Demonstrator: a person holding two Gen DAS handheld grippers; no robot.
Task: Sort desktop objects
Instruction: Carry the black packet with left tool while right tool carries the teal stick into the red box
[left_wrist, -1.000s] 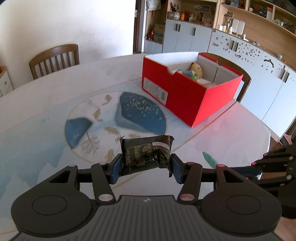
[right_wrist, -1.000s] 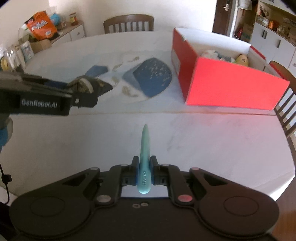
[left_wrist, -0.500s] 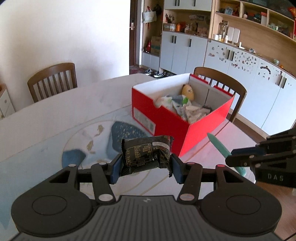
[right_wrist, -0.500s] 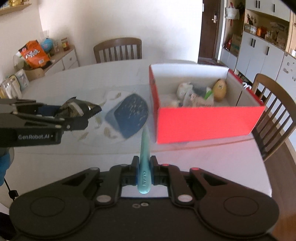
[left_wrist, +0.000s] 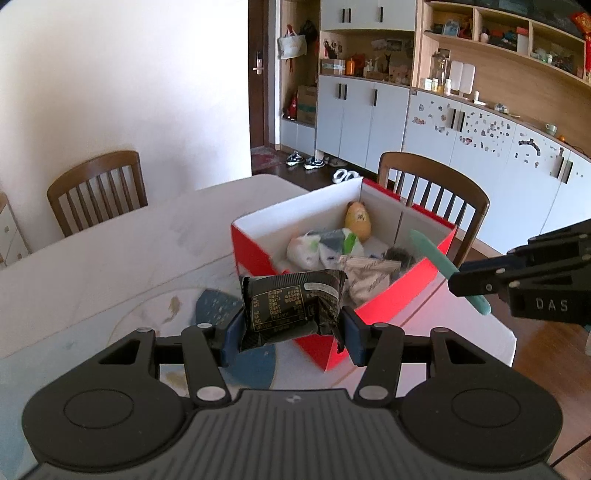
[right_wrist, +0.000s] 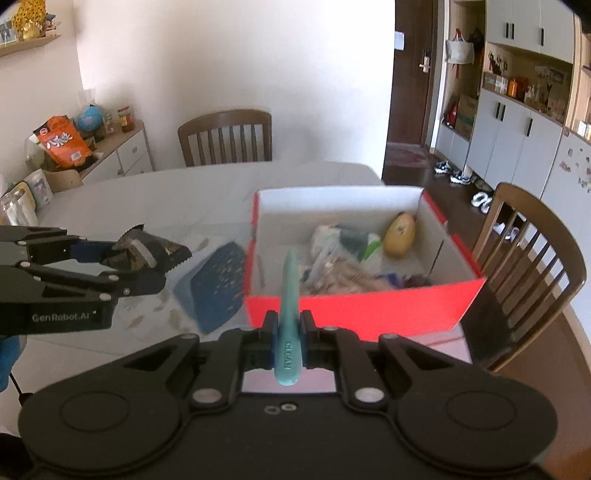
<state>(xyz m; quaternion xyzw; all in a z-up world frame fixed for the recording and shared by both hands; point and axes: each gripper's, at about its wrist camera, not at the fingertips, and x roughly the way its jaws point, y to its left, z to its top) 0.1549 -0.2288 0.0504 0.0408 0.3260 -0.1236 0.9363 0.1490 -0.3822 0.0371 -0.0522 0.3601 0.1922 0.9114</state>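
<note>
I have lifted both grippers above the table (left_wrist: 110, 258), left gripper (left_wrist: 290, 332) clamped on black packet (left_wrist: 291, 306), right gripper (right_wrist: 288, 341) clamped on teal tool (right_wrist: 289, 295), red box (right_wrist: 362, 310) below holding wrappers (right_wrist: 332, 258), yellow toy (right_wrist: 400, 236), wooden chair (right_wrist: 532, 258) just behind.

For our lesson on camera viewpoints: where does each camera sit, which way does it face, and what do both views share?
Left wrist: on the left claw, facing the red box; it grips a black packet.
Right wrist: on the right claw, facing the box; it grips a teal stick.
Shared: box, both claws, table.
</note>
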